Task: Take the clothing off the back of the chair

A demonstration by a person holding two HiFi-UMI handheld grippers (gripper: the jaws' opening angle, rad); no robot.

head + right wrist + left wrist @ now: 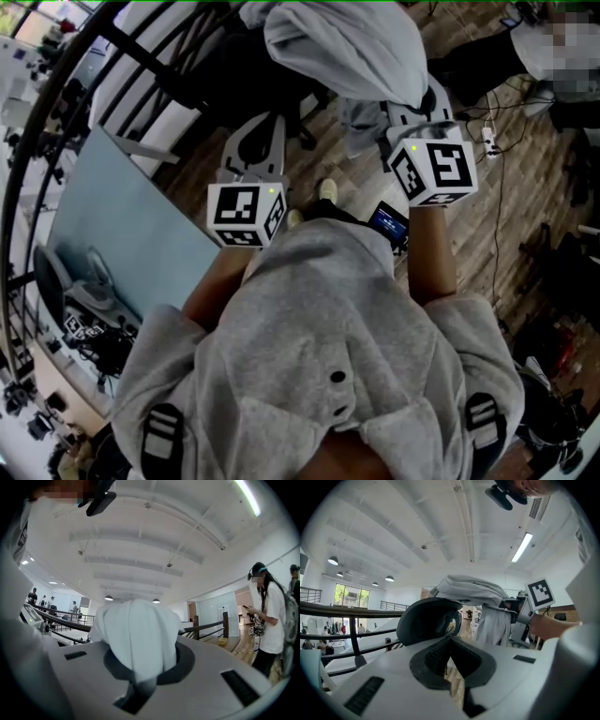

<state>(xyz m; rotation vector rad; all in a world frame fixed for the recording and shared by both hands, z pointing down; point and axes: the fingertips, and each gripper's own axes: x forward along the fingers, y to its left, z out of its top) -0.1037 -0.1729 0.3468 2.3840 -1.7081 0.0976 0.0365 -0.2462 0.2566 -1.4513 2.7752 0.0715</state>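
Observation:
A light grey garment [347,42] is bunched up in front of me, and my right gripper [413,120] is shut on a fold of it. In the right gripper view the pale cloth [136,630] fills the space between the jaws. In the left gripper view the garment [468,590] lies over the top of the dark chair back [426,620] and hangs down beside the right gripper [512,610]. My left gripper [253,141] is held level to the left of the garment, apart from it. Its jaws meet at the tips with nothing between them.
A blue-grey tabletop [122,234] lies at my left, and beyond it a black railing [56,103]. Cables and a power strip [488,141] lie on the wooden floor at the right. A person [269,616] stands off to the right.

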